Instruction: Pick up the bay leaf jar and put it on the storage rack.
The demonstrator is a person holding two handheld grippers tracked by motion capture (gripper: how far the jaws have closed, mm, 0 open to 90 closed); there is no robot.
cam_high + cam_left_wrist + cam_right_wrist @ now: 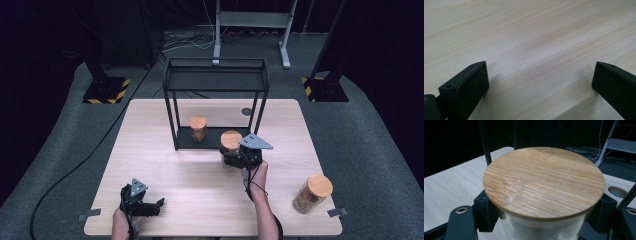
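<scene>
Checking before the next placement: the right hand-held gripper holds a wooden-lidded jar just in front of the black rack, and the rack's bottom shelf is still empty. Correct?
Not quite. The right hand-held gripper does hold a jar in front of the rack, but the bottom shelf is not empty: the high view shows another jar already standing on it.
</scene>
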